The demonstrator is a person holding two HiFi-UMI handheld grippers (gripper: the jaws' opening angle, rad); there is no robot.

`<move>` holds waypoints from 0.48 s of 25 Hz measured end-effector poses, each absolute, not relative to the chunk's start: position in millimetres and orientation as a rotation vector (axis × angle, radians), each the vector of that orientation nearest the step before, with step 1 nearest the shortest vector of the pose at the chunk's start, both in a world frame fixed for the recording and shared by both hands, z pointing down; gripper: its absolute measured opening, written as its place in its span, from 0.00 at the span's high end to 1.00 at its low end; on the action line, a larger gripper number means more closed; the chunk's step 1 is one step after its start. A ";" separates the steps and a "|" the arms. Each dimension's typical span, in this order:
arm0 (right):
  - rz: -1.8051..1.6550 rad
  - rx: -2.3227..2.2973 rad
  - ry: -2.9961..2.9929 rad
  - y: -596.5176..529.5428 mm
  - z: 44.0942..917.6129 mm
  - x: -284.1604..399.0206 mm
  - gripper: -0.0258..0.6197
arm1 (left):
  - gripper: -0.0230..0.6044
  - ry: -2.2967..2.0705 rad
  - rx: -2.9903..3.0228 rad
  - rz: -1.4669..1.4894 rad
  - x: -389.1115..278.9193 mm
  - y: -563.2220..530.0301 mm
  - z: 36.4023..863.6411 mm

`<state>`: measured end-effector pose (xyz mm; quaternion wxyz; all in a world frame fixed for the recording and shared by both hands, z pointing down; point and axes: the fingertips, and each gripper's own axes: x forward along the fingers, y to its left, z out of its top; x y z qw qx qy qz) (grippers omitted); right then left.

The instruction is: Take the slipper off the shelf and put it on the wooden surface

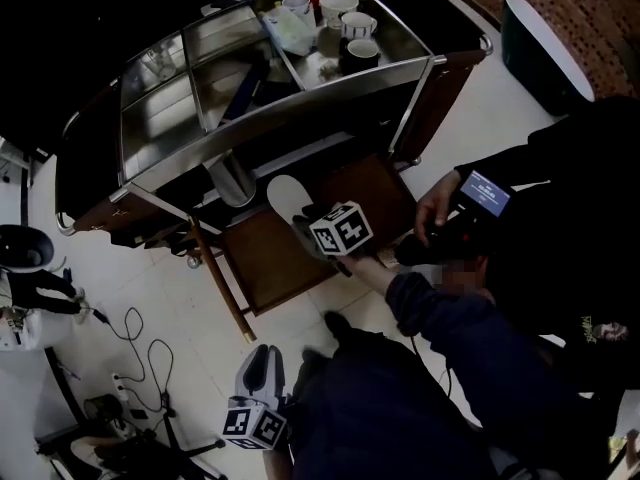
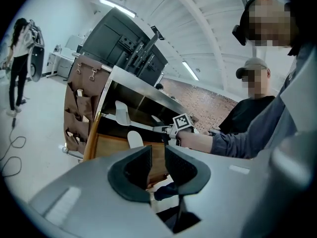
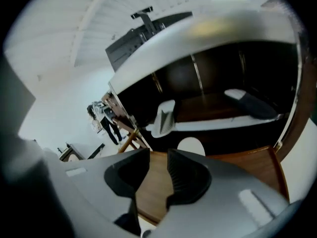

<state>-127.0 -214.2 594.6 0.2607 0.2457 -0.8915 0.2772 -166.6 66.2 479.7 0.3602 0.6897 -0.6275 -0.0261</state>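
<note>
A white slipper [image 1: 288,200] lies on the low wooden surface [image 1: 265,263] of the cart, its toe showing just past my right jaws [image 3: 191,146]. My right gripper [image 1: 303,224] stands open right behind it, with only wood visible between the jaws [image 3: 158,157]. On the shelf behind, a grey-white slipper [image 3: 163,118] stands tilted and a dark slipper [image 3: 250,103] lies flat. My left gripper [image 1: 262,356] hangs low over the floor, open by a narrow gap and empty [image 2: 158,155]. From there the white slipper [image 2: 134,139] and the right gripper's marker cube [image 2: 182,123] are visible.
The cart's steel top [image 1: 170,118] carries cups and bowls [image 1: 340,10]. A person [image 1: 560,208] sits at the right holding a device [image 1: 485,193]. Cables [image 1: 140,338] trail over the white floor at the left. A dark tub [image 1: 545,48] stands at the back right.
</note>
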 end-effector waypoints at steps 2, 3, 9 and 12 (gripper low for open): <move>0.716 0.641 -2.535 -169.7 566.4 -152.4 0.82 | 0.80 -1.617 1.798 -0.075 -171.2 72.2 477.4; 0.707 0.599 -2.586 -141.3 553.6 -160.7 0.80 | 0.80 -1.609 1.813 -0.070 -171.1 75.8 475.3; 0.581 0.445 -2.801 -11.8 474.0 -123.3 0.79 | 0.80 -1.516 1.924 -0.073 -160.2 96.4 454.8; 0.512 0.448 -2.827 30.5 456.8 -92.6 0.83 | 0.80 -1.466 1.966 -0.068 -156.4 115.6 453.6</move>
